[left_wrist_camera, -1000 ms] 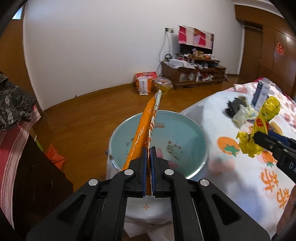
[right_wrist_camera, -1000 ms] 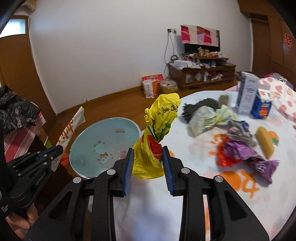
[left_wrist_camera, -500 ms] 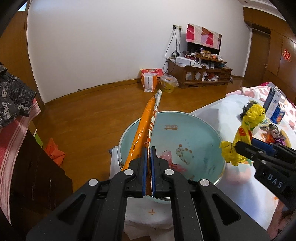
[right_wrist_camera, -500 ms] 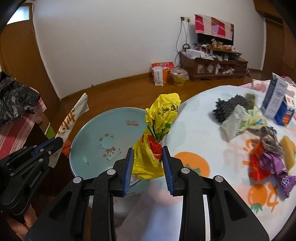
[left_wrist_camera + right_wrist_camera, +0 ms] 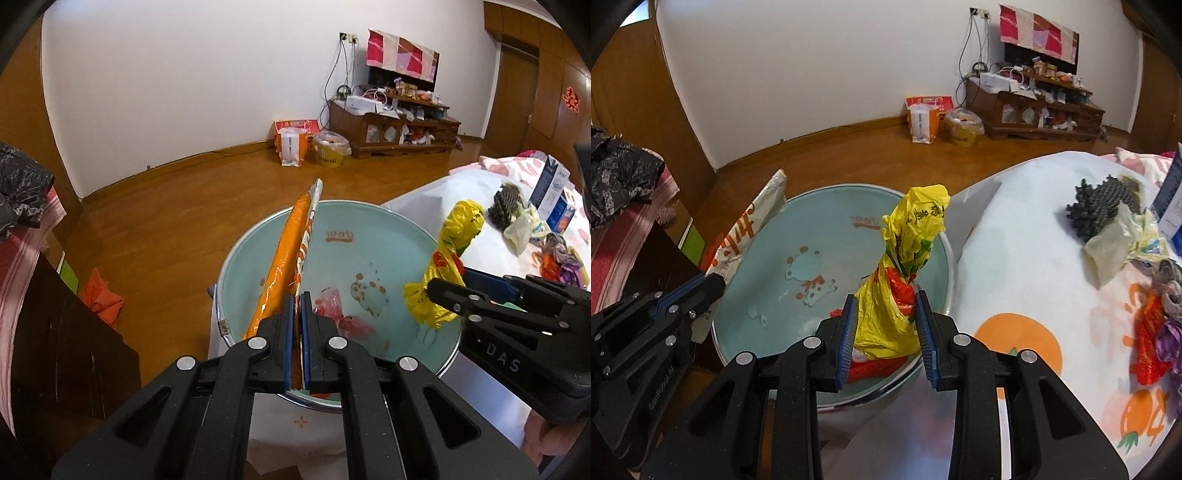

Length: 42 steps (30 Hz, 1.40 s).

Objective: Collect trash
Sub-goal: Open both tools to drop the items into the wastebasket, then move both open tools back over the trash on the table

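My left gripper point(image 5: 297, 328) is shut on a long orange wrapper point(image 5: 286, 258) that stands up over a pale teal basin point(image 5: 388, 236). My right gripper point(image 5: 886, 334) is shut on a crumpled yellow plastic bag point(image 5: 908, 258) and holds it above the basin's point(image 5: 827, 221) right rim. In the left wrist view the yellow bag point(image 5: 448, 258) and right gripper point(image 5: 443, 295) sit at the right. In the right wrist view the orange-and-white wrapper point(image 5: 746, 236) and left gripper point(image 5: 709, 288) sit at the left. A red scrap point(image 5: 343, 317) lies in the basin.
The table with a white fruit-print cloth point(image 5: 1027, 280) carries more trash: a dark crumpled piece point(image 5: 1100, 210), a pale wrapper point(image 5: 1115, 251), red and purple wrappers point(image 5: 1152, 332), and a blue-and-white carton point(image 5: 554, 192). A dark cabinet point(image 5: 55, 350) stands left. Wooden floor lies beyond.
My right gripper has carried the yellow bag leftward from over the table to over the basin's right rim. My left gripper has kept the orange wrapper over the basin.
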Tool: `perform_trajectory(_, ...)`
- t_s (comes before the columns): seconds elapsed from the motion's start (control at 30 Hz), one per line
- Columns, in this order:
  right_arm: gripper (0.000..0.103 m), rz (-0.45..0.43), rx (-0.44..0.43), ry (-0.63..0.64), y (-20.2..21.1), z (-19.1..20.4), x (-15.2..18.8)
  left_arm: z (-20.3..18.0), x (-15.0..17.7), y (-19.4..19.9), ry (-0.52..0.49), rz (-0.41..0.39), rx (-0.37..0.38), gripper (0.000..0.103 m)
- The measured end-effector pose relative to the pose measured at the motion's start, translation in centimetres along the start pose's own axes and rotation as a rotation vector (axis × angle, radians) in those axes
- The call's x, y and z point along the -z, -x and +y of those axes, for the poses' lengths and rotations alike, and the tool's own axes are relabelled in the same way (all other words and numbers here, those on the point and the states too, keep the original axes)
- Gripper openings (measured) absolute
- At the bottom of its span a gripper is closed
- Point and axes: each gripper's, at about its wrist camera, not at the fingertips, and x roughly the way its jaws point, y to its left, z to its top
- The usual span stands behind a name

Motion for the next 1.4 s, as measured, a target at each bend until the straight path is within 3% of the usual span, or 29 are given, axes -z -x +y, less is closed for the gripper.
perform_trajectory(0.07,0.038,0.015,-0.011,0.009,-0.4,0.1,-0.1,0.0,0.0,-0.3,-0.003,0.007,0.000,0.004)
perform_trajectory(0.13,0.049,0.015,-0.015,0.003,-0.5,0.0,-0.2,0.2,0.0,-0.4,0.002,0.014,-0.003,0.007)
perform_trajectory(0.2,0.050,0.013,-0.022,-0.010,-0.3,-0.2,-0.3,0.4,0.0,-0.5,0.016,0.021,-0.006,0.010)
perform_trajectory(0.27,0.054,0.010,-0.024,-0.019,-0.2,-0.4,-0.4,0.7,0.2,-0.4,0.026,0.019,-0.011,0.034)
perform_trajectory(0.4,0.060,-0.017,-0.019,-0.035,0.9,-1.0,-0.5,0.6,0.2,0.1,0.026,0.010,-0.032,0.039)
perform_trajectory(0.57,0.071,-0.056,-0.015,-0.071,2.6,-1.8,-0.4,0.6,0.2,1.1,0.046,-0.004,-0.052,0.060)
perform_trajectory(0.73,0.083,-0.095,-0.006,-0.099,4.9,-2.5,0.0,0.4,0.3,2.1,0.062,-0.010,-0.078,0.070)
perform_trajectory(0.87,0.085,-0.129,0.017,-0.112,6.9,-3.2,0.7,0.0,0.4,3.2,0.068,-0.029,-0.106,0.086)
perform_trajectory(1.13,0.090,-0.218,0.124,-0.120,11.3,-5.2,2.8,-2.5,0.4,6.0,0.031,-0.089,-0.115,0.097)
perform_trajectory(1.4,0.090,-0.321,0.244,-0.187,16.1,-8.5,4.8,-6.1,0.7,7.6,-0.032,-0.112,-0.089,0.097)
